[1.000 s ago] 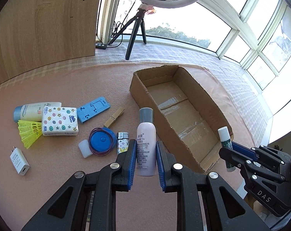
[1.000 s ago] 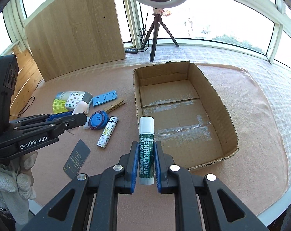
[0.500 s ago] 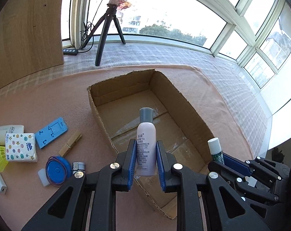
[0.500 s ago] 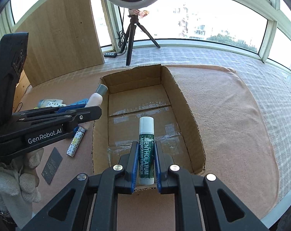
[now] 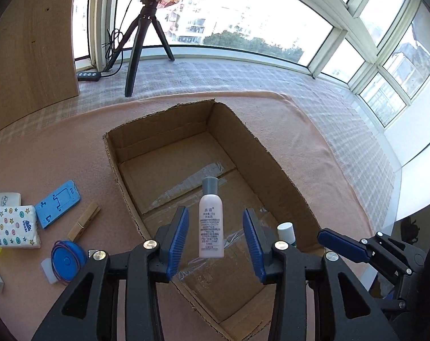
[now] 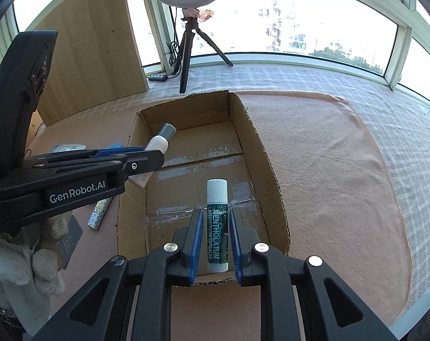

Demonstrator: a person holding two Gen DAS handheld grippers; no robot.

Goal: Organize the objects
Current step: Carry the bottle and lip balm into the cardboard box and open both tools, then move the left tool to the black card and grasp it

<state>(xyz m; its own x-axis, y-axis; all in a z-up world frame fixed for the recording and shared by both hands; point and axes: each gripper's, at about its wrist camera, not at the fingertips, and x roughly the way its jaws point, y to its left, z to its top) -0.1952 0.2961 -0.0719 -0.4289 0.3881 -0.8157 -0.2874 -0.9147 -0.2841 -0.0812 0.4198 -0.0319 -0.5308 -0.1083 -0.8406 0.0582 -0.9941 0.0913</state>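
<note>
Hovering over the cardboard box (image 5: 169, 142), the left tool (image 5: 215, 238) is now standing released, blue pads wide of the pink bottle (image 5: 211, 227) it was clenching a moment ago; bare box floor is lying ahead.

Seen from the right wrist, the right tool (image 6: 215, 244) is gripping the upright green-and-white balm stick (image 6: 217, 227) just past the box's near wall, still clamped.

— What is seen between the left claw (image 5: 215, 241) pads?
— A pink bottle (image 5: 211, 227), upright over the box (image 5: 272, 167), with gaps to both spread pads.
— And beside the box?
— A clothespin (image 5: 83, 221), blue stand (image 5: 58, 203) and tissue pack (image 5: 17, 226) are laid on the surface (image 5: 58, 147).
</note>
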